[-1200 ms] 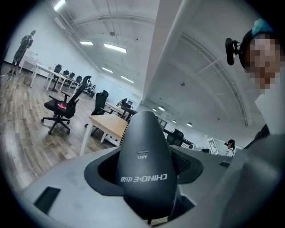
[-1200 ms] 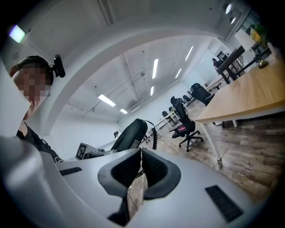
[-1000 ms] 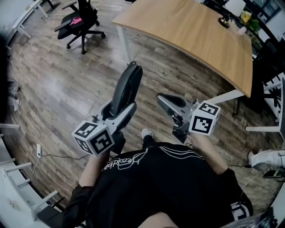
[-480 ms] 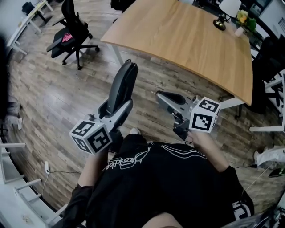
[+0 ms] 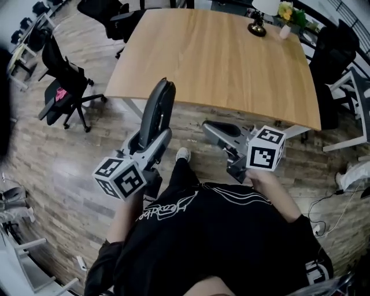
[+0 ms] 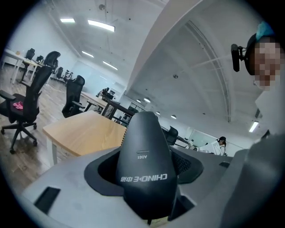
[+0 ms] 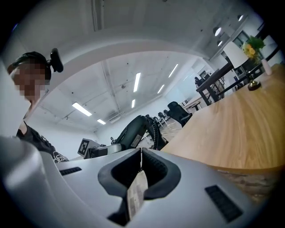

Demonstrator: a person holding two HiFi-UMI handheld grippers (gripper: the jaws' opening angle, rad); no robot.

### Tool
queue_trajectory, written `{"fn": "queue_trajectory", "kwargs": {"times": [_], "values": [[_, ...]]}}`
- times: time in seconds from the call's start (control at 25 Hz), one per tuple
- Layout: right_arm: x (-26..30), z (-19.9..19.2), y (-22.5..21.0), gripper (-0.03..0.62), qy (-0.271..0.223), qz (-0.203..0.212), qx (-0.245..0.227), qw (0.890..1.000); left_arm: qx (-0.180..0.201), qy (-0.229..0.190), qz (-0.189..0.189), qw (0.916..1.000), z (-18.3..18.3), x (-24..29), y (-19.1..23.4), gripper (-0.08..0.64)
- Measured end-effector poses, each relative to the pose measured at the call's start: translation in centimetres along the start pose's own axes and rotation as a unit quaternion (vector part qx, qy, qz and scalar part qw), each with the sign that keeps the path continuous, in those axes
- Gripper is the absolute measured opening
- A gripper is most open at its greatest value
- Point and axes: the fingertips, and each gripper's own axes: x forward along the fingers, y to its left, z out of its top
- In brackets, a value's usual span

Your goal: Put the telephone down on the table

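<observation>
Wood-plank floor (image 5: 63, 167) fills most of the head view, grey-brown and glossy. On it stands a large table (image 5: 214, 58) with a pale wooden top and white legs, its near edge curving just ahead of the person. Black office chairs stand on the floor to the left, the nearest chair (image 5: 63, 95) carrying something pink on its seat. The person's black shirt (image 5: 214, 243) with white lettering takes up the bottom of the view, and one white shoe (image 5: 182, 154) shows below the grippers.

The left gripper (image 5: 151, 143) is raised over the floor in front of the table's near edge. Its jaws stand wide and clamp the lower end of the telephone (image 6: 144, 169), a black handset with white print on its back. The handset points up and away from the person, and in the head view its top end overlaps the table edge. It is held in the air, not on the table. The right gripper view shows a black coiled cord (image 7: 154, 129) beside it.

The right gripper (image 5: 209, 128) hovers beside the left, a little apart, also short of the table. Its jaws are pressed together and grip no object. A pale paper tag (image 7: 135, 193) hangs down at the seam between them.

At the table's far end stand a small lamp (image 5: 258, 17) and a vase of flowers (image 5: 287, 11).
</observation>
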Motion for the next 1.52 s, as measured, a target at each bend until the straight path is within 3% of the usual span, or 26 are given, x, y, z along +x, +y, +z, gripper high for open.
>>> {"fn": "queue_trajectory", "kwargs": {"times": [0.4,0.64,0.96,1.52], "values": [[8.5,9.0,-10.0,0.040,-0.028,-0.047,0.026,0.998,0.019,0.037,-0.037,0.9984,10.0,11.6,9.5,0.285],[12.4,11.8,-15.4,0.040,-0.039,-0.064,0.049,0.996,0.013,0.062,-0.046,0.9969,12.8,16.6,14.4,0.285],[15.3,13.0,-21.6,0.040,-0.049,-0.087,0.080,0.992,0.016,0.102,-0.041,0.9938,13.6,22.4,20.2,0.285],[17.2,12.9,-26.4,0.040,-0.044,-0.115,0.111,0.986,-0.004,0.158,-0.044,0.9864,11.0,28.5,25.5,0.285]]}}
